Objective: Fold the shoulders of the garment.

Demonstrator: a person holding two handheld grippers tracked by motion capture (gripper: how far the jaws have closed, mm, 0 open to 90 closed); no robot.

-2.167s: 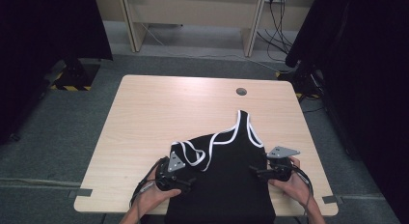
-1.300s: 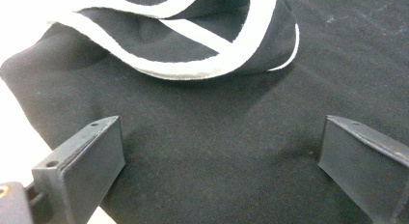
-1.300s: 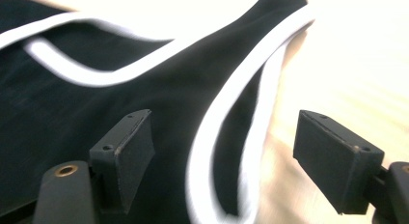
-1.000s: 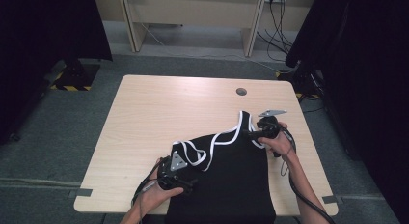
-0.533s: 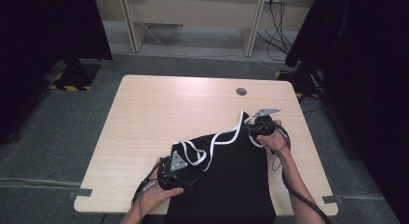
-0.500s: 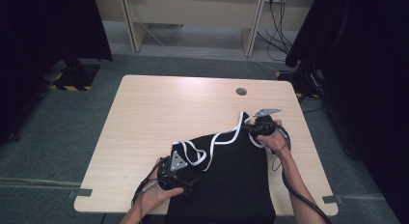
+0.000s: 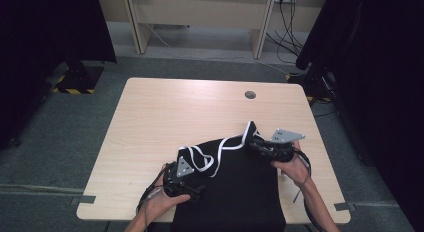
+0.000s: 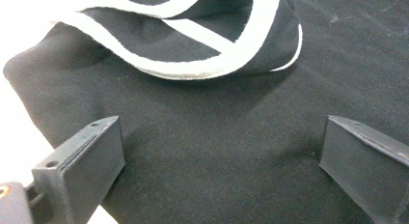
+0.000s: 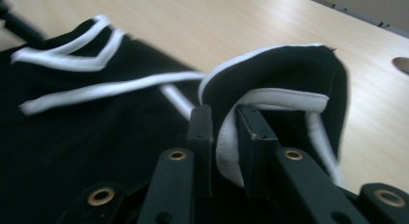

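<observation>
A black sleeveless top point(image 7: 235, 187) with white trim lies on the near half of the wooden table point(image 7: 190, 112), its hem hanging over the front edge. My right gripper point(image 7: 254, 142) is shut on the far shoulder strap point(image 7: 248, 129). In the right gripper view the white-edged strap point(image 9: 289, 64) loops over the jaws of the right gripper point(image 9: 224, 120), and its fold is pinched between them. These jaws have just closed and eased a touch. My left gripper point(image 7: 194, 188) rests on the top's near left part. Its jaws stand wide over flat black cloth point(image 8: 222, 151) without pinching it.
A round cable hole point(image 7: 250, 95) sits near the table's far edge. Desk legs and cables point(image 7: 287, 17) stand beyond the table. Dark curtains point(image 7: 50, 27) flank both sides. The far and left parts of the tabletop are bare wood.
The right gripper went from the top's near right side to the shoulder strap, closed on it and drew it a little toward the near edge. The left gripper stayed put.
</observation>
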